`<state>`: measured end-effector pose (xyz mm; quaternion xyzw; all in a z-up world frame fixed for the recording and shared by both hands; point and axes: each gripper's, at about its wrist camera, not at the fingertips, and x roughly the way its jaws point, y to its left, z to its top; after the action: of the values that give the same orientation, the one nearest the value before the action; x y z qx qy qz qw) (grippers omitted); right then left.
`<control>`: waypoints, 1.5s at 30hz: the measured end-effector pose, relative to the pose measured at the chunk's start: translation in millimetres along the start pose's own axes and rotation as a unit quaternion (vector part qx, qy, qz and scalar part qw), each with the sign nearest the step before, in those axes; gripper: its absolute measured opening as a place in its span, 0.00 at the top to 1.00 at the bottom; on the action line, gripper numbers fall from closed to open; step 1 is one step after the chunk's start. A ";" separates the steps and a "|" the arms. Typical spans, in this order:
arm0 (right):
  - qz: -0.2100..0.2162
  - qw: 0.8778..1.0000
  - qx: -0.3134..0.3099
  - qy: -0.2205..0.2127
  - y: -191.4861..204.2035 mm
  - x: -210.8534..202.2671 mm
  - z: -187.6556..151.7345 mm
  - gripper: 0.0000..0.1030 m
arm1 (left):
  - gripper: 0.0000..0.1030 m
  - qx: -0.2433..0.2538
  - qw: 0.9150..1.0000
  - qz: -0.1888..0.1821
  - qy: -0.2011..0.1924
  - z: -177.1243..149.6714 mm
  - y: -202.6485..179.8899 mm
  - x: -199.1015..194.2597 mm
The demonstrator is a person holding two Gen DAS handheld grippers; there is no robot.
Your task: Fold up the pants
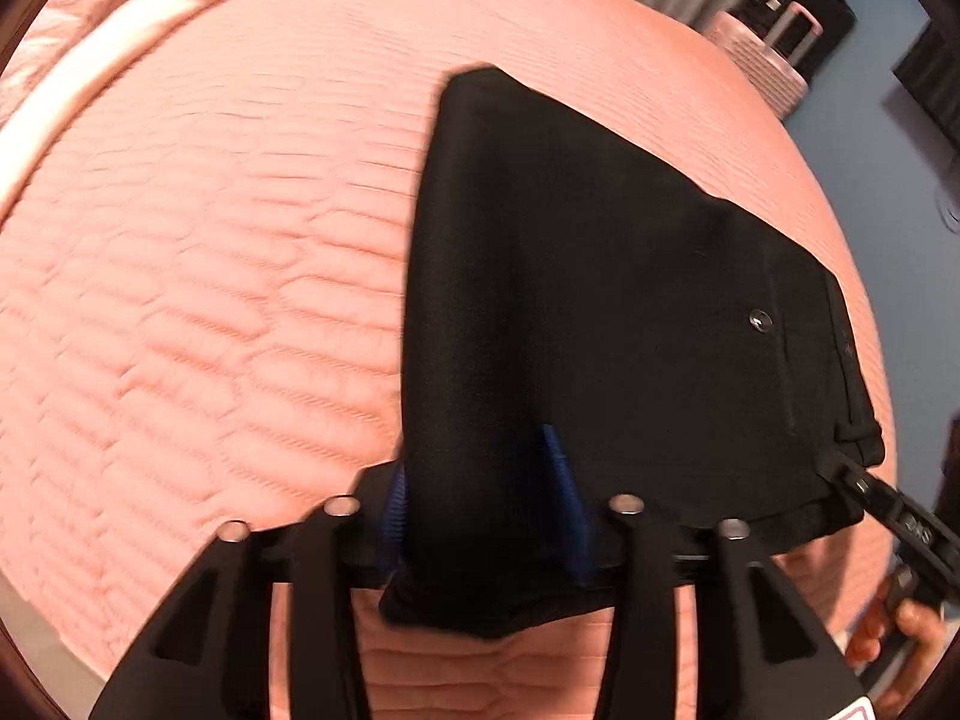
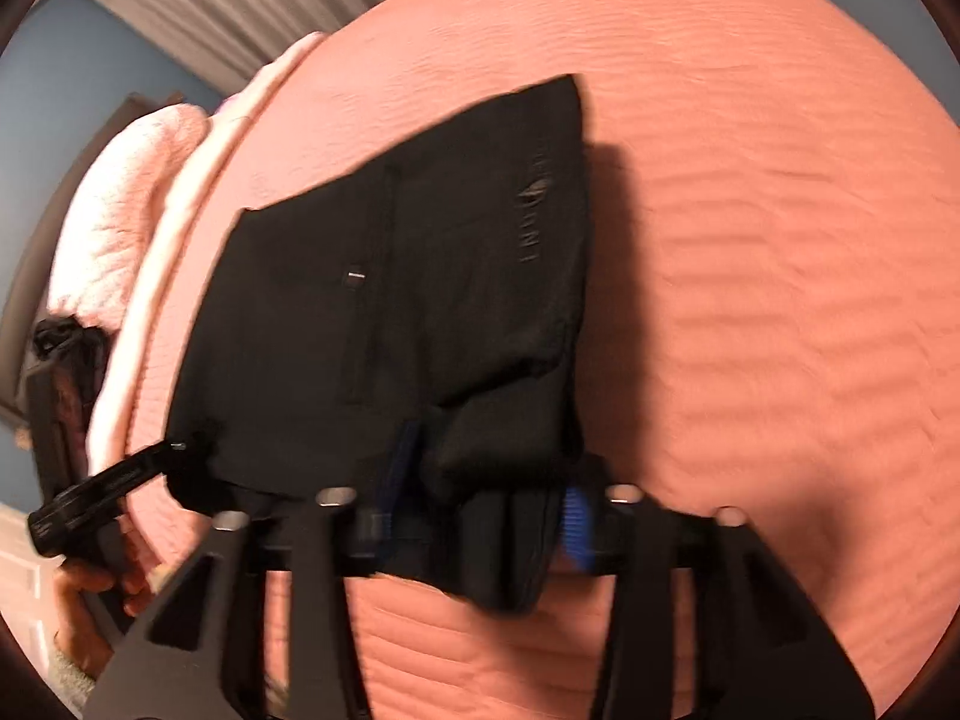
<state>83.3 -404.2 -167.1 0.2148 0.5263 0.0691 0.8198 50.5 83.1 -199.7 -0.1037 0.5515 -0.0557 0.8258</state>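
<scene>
Salmon-pink quilted bedspread (image 1: 210, 252) covers the bed and fills most of both wrist views; grey curtains (image 2: 198, 6) and a blue wall (image 1: 864, 96) appear at the frame edges. Black pants (image 1: 600, 300) lie partly folded on the bedspread, occupying the centre and the 3 o'clock region of the left wrist view and the centre of the right wrist view. A small button (image 1: 758, 320) is visible on the fabric.

Left gripper (image 1: 483, 498): closed on a bunched section of the pants at 6 o'clock of its own view; blue ribbed pads (image 1: 561, 474) press the fabric from both sides.

Right gripper (image 2: 489, 516): closed on a thick folded edge of the pants at 6 o'clock of its own view, with blue pads (image 2: 577, 531) flanking the cloth. In the left wrist view this gripper contacts the pants hem at 4 o'clock.

A pale pink textured blanket (image 2: 120, 210) lies at the bed edge at 9 o'clock of the right wrist view.
</scene>
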 end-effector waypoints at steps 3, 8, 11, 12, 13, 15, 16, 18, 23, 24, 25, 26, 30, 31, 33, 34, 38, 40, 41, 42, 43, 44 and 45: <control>-0.071 0.994 -0.026 -0.079 12.3 -50.3 -0.2 0.50 | 0.60 0.013 0.996 0.073 -0.049 0.3 5.5 -37.1; -0.124 0.964 -0.189 -0.141 77.6 -72.3 2.1 0.51 | 0.60 0.111 0.980 0.116 -0.118 6.4 -37.2 -80.5; -0.158 0.956 -0.232 -0.089 80.0 -19.0 2.3 0.52 | 0.53 0.159 0.975 0.129 -0.086 8.5 -70.9 -39.0; -0.171 0.957 -0.227 -0.062 68.5 -1.7 2.9 0.52 | 0.53 0.171 0.972 0.151 -0.061 4.0 -69.8 -19.6; -0.164 0.966 -0.198 -0.030 40.7 16.4 -0.7 0.53 | 0.51 0.172 0.971 0.164 -0.018 7.6 -72.5 13.6; -0.134 0.978 -0.155 -0.046 25.0 1.0 -5.8 0.55 | 0.51 0.160 0.977 0.135 -0.047 4.2 -62.3 13.0; -0.140 0.978 -0.142 -0.063 27.1 -17.9 -5.4 0.56 | 0.51 0.156 0.977 0.136 -0.045 5.3 -59.4 8.8; -0.132 0.977 -0.144 -0.088 31.4 -33.3 -6.4 0.54 | 0.52 0.145 0.978 0.145 -0.044 8.3 -55.6 1.9; -0.119 0.988 -0.093 -0.025 -5.4 -15.1 -10.7 0.50 | 0.52 0.146 0.975 0.162 -0.032 14.4 -63.7 -4.4; -0.138 0.987 -0.075 -0.028 -6.7 -26.9 -9.8 0.50 | 0.52 0.146 0.975 0.165 -0.037 15.3 -68.6 -10.4; -0.158 0.984 -0.074 -0.047 -2.8 -45.6 -9.6 0.48 | 0.51 0.142 0.975 0.164 -0.051 12.9 -71.9 -27.1; -0.151 0.983 -0.078 -0.066 3.8 -62.8 -9.1 0.48 | 0.48 0.136 0.976 0.161 -0.059 15.5 -73.0 -38.6; -0.136 0.976 -0.104 -0.131 46.9 -124.4 -7.4 0.37 | 0.29 0.117 0.978 0.146 -0.088 19.7 -84.6 -83.3; -0.140 0.973 -0.113 -0.147 62.5 -130.4 -1.4 0.20 | 0.27 0.119 0.977 0.147 -0.100 19.2 -90.1 -94.8; -0.146 0.961 -0.143 -0.186 99.7 -148.5 -5.0 0.07 | 0.21 0.124 0.974 0.151 -0.117 16.1 -100.7 -113.1; -0.151 0.956 -0.159 -0.197 109.8 -154.6 -4.3 0.07 | 0.20 0.128 0.972 0.151 -0.125 14.2 -106.0 -122.3; -0.153 0.945 -0.188 -0.221 150.7 -164.4 -13.8 0.07 | 0.19 0.125 0.973 0.132 -0.138 4.1 -120.5 -149.2; -0.147 0.945 -0.186 -0.226 156.2 -169.7 -24.9 0.07 | 0.19 0.127 0.975 0.125 -0.136 -1.3 -125.2 -156.4; -0.147 0.945 -0.184 -0.228 156.4 -173.0 -26.2 0.07 | 0.19 0.128 0.975 0.124 -0.133 -2.9 -128.2 -158.1; -0.149 0.945 -0.181 -0.228 162.5 -174.4 -25.9 0.07 | 0.19 0.128 0.975 0.121 -0.133 -5.6 -130.7 -160.6; -0.152 0.945 -0.178 -0.227 162.3 -176.4 -25.8 0.07 | 0.19 0.128 0.976 0.117 -0.131 -7.5 -133.2 -162.2; -0.155 0.945 -0.175 -0.228 166.1 -177.8 -25.4 0.07 | 0.19 0.128 0.976 0.115 -0.130 -9.2 -135.1 -163.6; -0.159 0.945 -0.172 -0.230 164.9 -180.5 -25.4 0.07 | 0.19 0.129 0.977 0.113 -0.129 -10.3 -136.9 -163.9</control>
<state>0.4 -310.2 44.4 -0.0062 0.3311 -0.0243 0.9432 -19.2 -17.3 -24.2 0.0607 0.4368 -0.0188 0.8973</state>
